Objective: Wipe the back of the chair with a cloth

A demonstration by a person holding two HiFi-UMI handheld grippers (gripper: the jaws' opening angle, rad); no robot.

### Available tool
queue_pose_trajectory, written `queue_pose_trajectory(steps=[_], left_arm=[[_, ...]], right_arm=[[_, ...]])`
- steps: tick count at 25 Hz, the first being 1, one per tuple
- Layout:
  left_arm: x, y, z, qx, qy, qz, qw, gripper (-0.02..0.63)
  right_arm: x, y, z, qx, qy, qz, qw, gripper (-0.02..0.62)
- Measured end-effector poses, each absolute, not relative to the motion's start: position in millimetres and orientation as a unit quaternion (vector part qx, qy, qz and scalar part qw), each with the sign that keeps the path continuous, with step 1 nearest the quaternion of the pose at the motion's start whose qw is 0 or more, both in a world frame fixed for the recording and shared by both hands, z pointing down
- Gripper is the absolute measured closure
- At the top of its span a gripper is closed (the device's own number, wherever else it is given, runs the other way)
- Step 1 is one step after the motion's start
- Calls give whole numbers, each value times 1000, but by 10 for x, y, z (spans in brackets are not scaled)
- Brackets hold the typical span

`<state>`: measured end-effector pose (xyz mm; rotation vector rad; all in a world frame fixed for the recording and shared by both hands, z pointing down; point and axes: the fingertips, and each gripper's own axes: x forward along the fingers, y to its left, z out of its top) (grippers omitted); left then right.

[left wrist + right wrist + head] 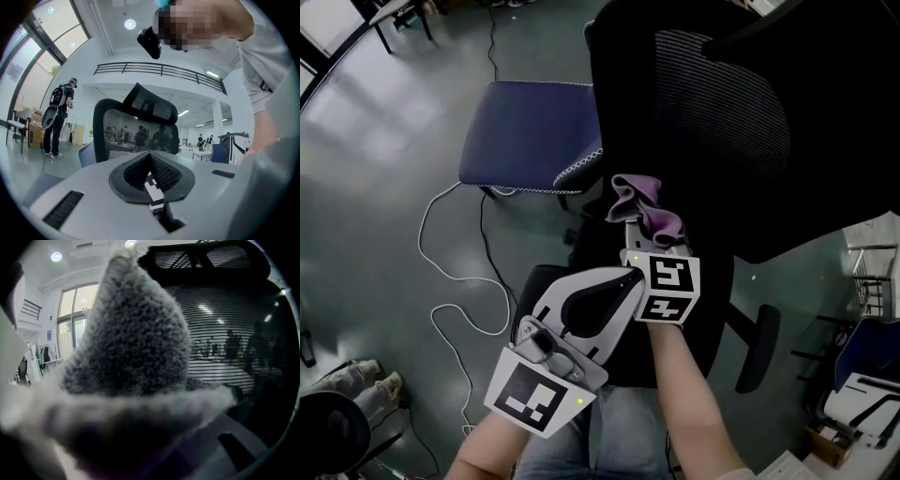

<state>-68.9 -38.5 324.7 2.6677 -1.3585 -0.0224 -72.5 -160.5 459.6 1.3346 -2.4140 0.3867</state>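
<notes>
The black mesh chair back (703, 122) fills the upper right of the head view, and it also stands ahead in the left gripper view (136, 136). My right gripper (649, 236) is shut on a bunched purple cloth (642, 208), held just in front of the lower left part of the chair back. That cloth (131, 357) fills most of the right gripper view, with the mesh (234, 324) close behind it. My left gripper (623, 279) sits low beside the right one. Its jaws are shut with nothing in them, and their tips point at the right gripper's marker cube (667, 286).
A blue chair seat (530, 131) stands to the left of the black chair. A white cable (450, 309) loops over the grey floor. The black chair's armrest (757, 347) is at the lower right. A person with a backpack (58, 119) stands far off.
</notes>
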Motion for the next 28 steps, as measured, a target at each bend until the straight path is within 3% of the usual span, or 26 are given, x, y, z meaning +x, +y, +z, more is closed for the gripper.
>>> queue_pose_trajectory(steps=[11, 28], left_arm=[[-717, -285, 3304, 883, -463, -4, 74, 595], [-666, -304, 3546, 879, -470, 13, 82, 595]], right_arm=[[-697, -1541, 4619, 469, -860, 131, 152, 518], [-428, -1539, 4922, 455, -863, 125, 181, 518]])
